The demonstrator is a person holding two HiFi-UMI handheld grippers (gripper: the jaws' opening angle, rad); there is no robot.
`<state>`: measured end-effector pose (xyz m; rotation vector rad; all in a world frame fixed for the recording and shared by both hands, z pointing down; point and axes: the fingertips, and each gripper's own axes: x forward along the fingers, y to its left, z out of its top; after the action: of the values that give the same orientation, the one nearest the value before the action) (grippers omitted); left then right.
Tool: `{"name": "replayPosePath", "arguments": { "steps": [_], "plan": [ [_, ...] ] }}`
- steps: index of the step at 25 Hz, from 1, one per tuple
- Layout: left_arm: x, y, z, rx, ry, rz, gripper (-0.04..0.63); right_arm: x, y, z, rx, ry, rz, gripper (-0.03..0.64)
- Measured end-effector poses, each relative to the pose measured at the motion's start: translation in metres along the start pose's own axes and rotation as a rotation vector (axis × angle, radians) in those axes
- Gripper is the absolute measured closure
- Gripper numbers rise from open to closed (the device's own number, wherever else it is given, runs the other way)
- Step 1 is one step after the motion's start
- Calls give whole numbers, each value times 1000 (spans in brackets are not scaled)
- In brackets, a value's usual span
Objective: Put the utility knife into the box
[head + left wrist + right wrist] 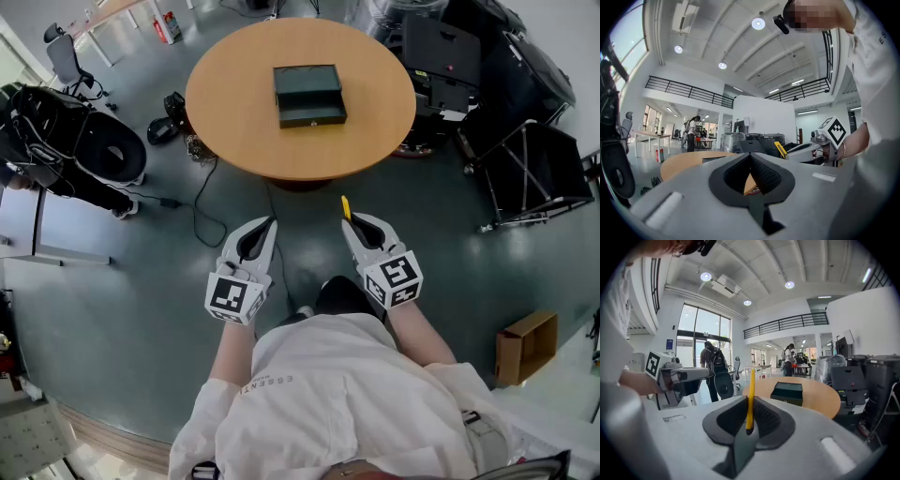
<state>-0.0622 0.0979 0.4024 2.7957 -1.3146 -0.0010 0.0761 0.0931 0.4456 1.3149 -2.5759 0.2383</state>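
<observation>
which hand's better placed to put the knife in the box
Right: the right gripper holds the yellow utility knife, facing the dark green box on the round wooden table; the left gripper is empty.

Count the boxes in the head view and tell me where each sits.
2: a dark box on the round table, and a cardboard box on the floor at right. The clutter beyond may hide more.
</observation>
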Motion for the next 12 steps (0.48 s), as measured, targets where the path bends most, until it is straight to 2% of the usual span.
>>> {"name": "replayPosePath", "arguments": {
  "steps": [5, 12],
  "plan": [
    [23, 22, -14, -17, 22, -8, 578, 33, -17, -3, 7, 16, 15, 583],
    [103, 71, -15, -24, 16, 1, 578, 108, -83, 16, 7, 16, 45, 583]
  ]
}}
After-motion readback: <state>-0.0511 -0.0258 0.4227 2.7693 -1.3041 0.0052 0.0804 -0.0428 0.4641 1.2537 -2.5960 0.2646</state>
